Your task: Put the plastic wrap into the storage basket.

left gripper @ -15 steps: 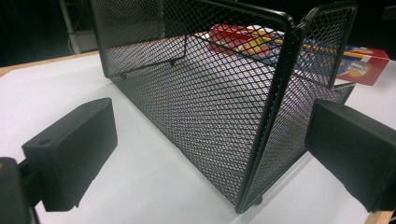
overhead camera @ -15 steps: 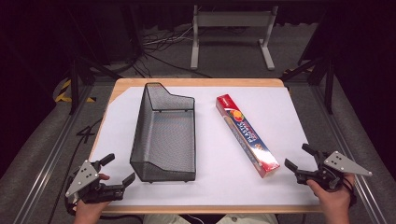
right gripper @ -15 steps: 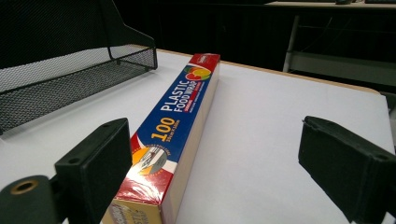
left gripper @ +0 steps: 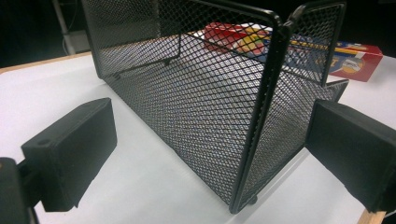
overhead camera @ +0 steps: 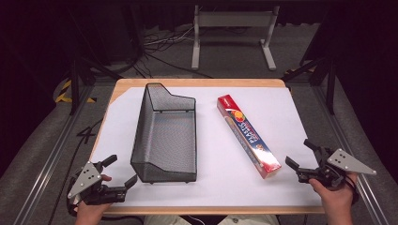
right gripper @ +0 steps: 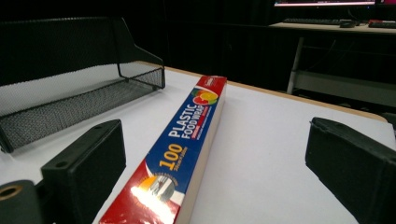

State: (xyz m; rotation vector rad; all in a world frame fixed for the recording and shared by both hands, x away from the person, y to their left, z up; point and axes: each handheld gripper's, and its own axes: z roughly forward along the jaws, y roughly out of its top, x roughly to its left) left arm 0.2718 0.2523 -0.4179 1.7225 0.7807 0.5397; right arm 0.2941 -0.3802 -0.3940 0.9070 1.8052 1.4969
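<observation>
High view: wrap box (overhead camera: 248,135) lengthwise, slightly diagonal.

Wrap box (right gripper: 187,149) btwn open jaws, mesh basket (right gripper: 70,88) left

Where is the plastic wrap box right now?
In the high view the plastic wrap box lies flat and diagonal on the white table cover, right of the mesh basket, its near end just ahead of the open right gripper.

White sheet (overhead camera: 300,117) covering a wooden table (overhead camera: 197,83). Beyond the far edge, a grey metal stand (overhead camera: 232,21) and loose cables (overhead camera: 159,44) on the floor; yellow-black tape (overhead camera: 63,93) far left.
</observation>
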